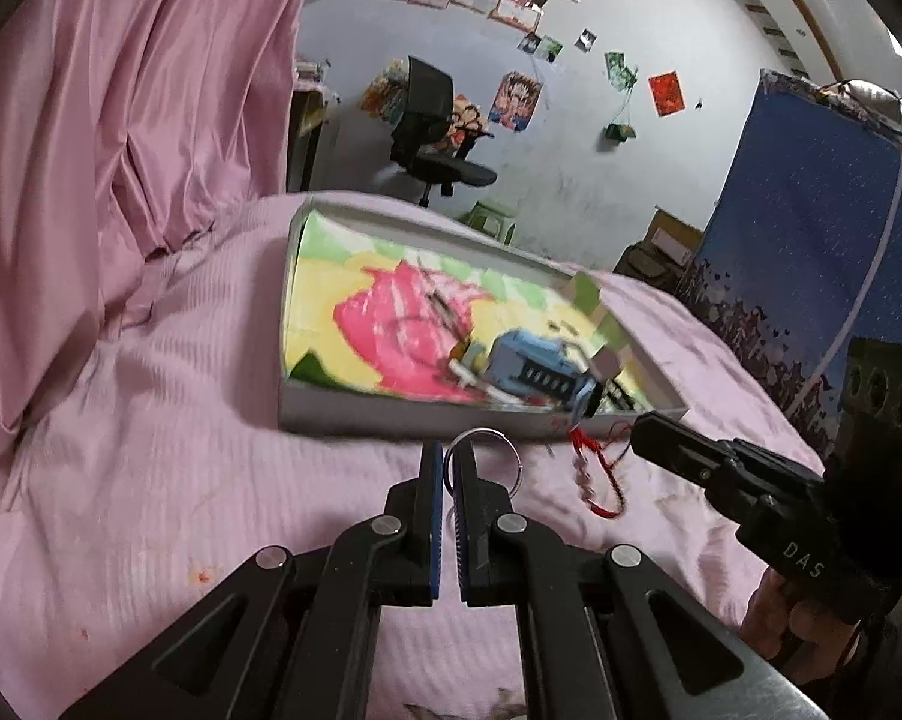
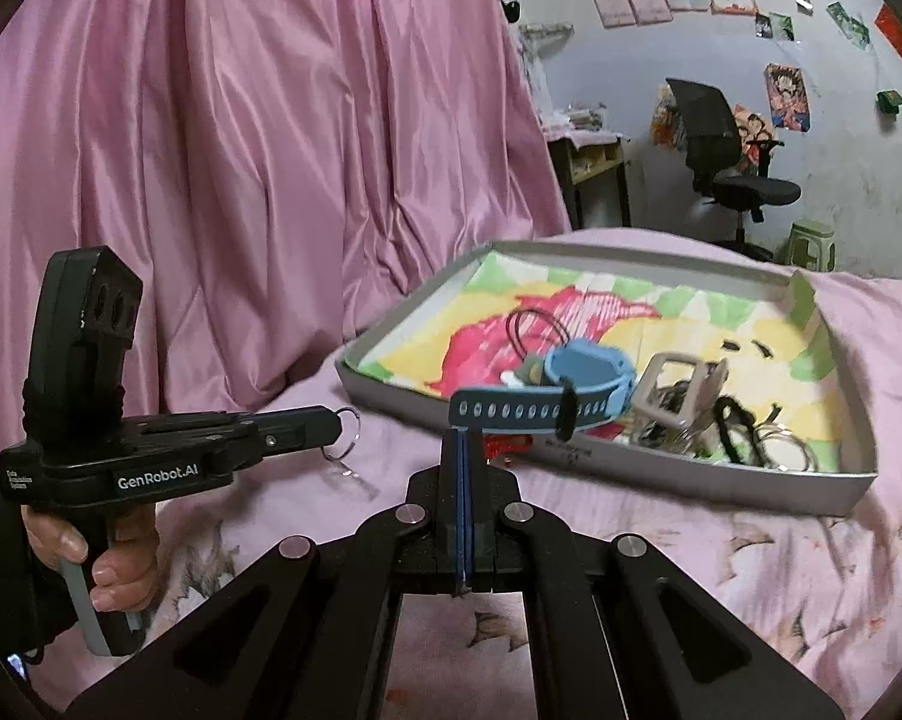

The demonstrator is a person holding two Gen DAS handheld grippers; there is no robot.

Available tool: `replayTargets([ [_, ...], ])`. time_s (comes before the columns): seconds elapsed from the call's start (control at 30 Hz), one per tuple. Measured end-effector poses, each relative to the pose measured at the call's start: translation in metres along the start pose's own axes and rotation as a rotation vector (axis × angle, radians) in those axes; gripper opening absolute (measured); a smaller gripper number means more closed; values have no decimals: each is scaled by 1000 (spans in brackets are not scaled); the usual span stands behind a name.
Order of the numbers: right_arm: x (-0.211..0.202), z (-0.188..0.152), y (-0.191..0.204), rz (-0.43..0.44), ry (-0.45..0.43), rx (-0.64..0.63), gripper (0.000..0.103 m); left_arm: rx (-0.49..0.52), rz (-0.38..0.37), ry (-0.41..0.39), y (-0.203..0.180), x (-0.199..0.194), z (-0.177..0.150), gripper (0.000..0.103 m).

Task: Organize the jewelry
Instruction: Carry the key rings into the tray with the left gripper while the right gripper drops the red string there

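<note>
Your left gripper [image 1: 449, 456] pinches a metal ring [image 1: 487, 459] between nearly closed fingers, held above the pink bed [image 1: 151, 450] just short of the tray's [image 1: 391, 417] near wall. Your right gripper [image 2: 463, 450] is fully closed on a red cord [image 1: 595, 468], which hangs from its tips beside the tray's near wall. The shallow grey tray, lined with a pink, yellow and green picture, rests on the bed. Inside it, a blue watch [image 2: 571, 384] lies near the middle. Toward the tray's right corner sit a pale buckle [image 2: 673, 390], black cords [image 2: 733, 426] and thin wire rings [image 2: 787, 450].
</note>
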State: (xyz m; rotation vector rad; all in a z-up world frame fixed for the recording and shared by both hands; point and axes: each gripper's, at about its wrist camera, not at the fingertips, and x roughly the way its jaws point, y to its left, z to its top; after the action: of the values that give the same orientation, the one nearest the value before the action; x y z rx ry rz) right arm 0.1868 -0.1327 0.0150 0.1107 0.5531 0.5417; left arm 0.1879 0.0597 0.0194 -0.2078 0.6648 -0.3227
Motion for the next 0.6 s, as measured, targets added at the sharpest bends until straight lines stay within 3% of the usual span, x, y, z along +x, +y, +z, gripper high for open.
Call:
replayTargets([
  [0.27, -20, 13, -3, -13, -55, -4, 1, 17, 9, -53, -15, -10, 21, 4],
  [0.6, -21, 47, -27, -89, -119, -1, 1, -64, 87, -91, -15, 19, 45, 4],
])
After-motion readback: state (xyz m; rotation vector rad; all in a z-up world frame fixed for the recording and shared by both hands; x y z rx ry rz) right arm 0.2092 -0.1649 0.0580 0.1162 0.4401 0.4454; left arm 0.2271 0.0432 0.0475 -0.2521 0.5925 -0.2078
